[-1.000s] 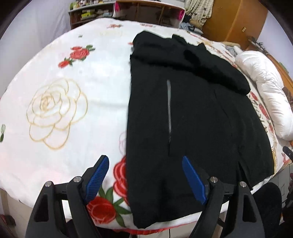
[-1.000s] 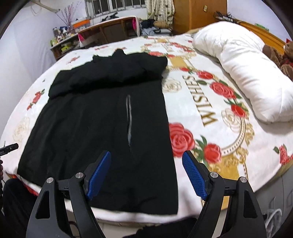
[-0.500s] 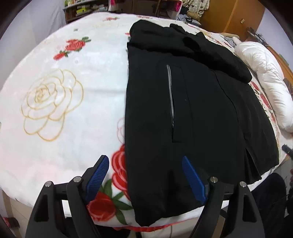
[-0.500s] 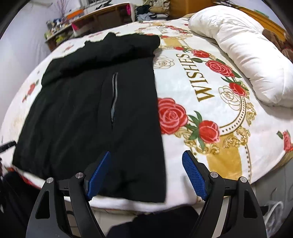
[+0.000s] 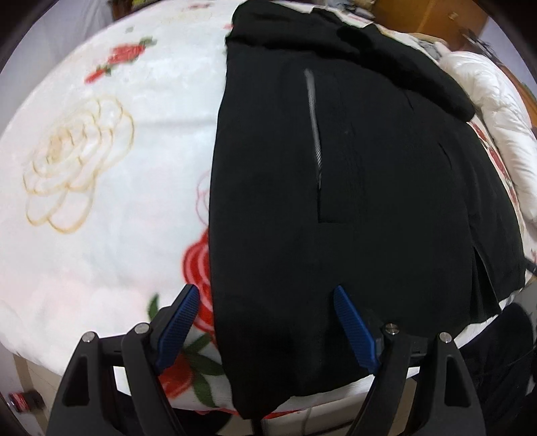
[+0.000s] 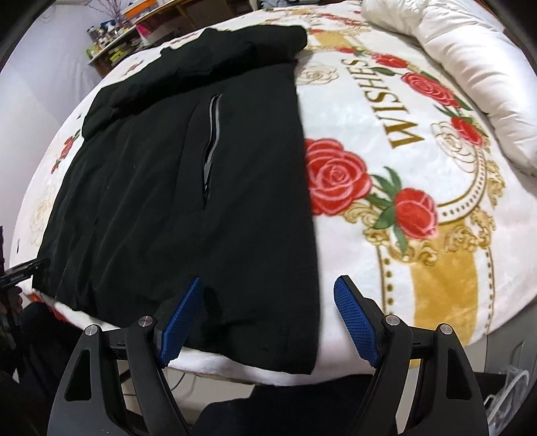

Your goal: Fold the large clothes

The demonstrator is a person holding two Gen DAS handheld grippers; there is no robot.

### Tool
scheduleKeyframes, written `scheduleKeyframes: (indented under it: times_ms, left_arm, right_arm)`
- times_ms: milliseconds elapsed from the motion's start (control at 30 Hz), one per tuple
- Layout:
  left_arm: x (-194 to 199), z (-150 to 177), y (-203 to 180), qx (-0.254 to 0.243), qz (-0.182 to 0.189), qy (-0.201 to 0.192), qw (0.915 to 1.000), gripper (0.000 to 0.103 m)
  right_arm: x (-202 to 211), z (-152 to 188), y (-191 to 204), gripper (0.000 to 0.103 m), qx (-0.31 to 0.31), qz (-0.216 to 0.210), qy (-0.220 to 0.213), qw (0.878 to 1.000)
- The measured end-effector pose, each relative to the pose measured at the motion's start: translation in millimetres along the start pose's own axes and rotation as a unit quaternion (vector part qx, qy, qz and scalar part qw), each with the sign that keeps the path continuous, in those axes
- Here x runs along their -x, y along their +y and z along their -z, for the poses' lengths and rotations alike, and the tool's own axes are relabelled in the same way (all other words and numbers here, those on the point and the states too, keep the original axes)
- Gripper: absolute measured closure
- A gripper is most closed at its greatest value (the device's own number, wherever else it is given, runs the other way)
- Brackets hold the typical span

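Note:
A large black jacket [image 5: 352,187] lies flat on the bed, sleeves folded across its top and hem toward me. It has grey pocket zippers [image 5: 313,117]. It also shows in the right wrist view [image 6: 188,181]. My left gripper [image 5: 265,298] is open and empty, hovering over the hem's left corner, which hangs over the bed edge. My right gripper [image 6: 268,295] is open and empty, over the hem's right corner.
The bed carries a white blanket [image 6: 419,174] with red roses and gold lettering. A white pillow [image 6: 470,67] lies at the far right. Shelves and a desk [image 6: 134,30] stand beyond the bed. The other gripper [image 6: 23,271] shows at the left edge.
Both grippers have moved forward and lower toward the jacket's hem corners. Both stay open. The jacket has not moved.

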State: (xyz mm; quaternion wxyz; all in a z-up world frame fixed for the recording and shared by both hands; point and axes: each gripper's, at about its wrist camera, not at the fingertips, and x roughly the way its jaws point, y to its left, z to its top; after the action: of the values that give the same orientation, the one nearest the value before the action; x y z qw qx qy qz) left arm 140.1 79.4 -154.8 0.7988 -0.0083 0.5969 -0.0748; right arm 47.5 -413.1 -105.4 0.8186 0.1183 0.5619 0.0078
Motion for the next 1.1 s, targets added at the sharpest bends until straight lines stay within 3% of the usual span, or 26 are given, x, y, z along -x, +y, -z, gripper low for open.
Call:
scheduleKeyframes:
  times_ms: [200, 433, 567, 700, 767, 900, 1100]
  left_arm:
    - [-3, 1, 1, 0.005, 0.007, 0.005, 1.0, 0.019]
    - [-7, 5, -5, -0.01, 0.015, 0.011, 0.9998, 0.032]
    - [-9, 7, -5, -0.008, 0.014, 0.014, 0.9998, 0.032]
    - [-14, 0, 0, 0.007, 0.022, 0.03, 0.9993, 0.035]
    - [-13, 0, 1, 0.008, 0.028, 0.034, 0.999, 0.042]
    - [-4, 1, -5, -0.011, 0.02, 0.018, 0.9996, 0.078]
    - [12, -2, -15, -0.022, 0.015, 0.002, 0.9996, 0.085]
  right_arm:
    - [-17, -3, 2, 0.023, 0.011, -0.008, 0.033, 0.999]
    - [-28, -4, 5, 0.023, 0.018, -0.015, 0.056, 0.998]
    - [-28, -4, 9, 0.028, 0.023, -0.015, 0.051, 0.998]
    - [-27, -4, 12, 0.043, 0.029, -0.021, 0.05, 0.998]
    - [-25, -5, 15, 0.054, 0.032, -0.019, 0.047, 0.998]
    - [-21, -8, 15, 0.072, 0.03, -0.023, 0.038, 0.999]
    - [-5, -11, 19, 0.084, 0.039, -0.031, 0.014, 0.999]
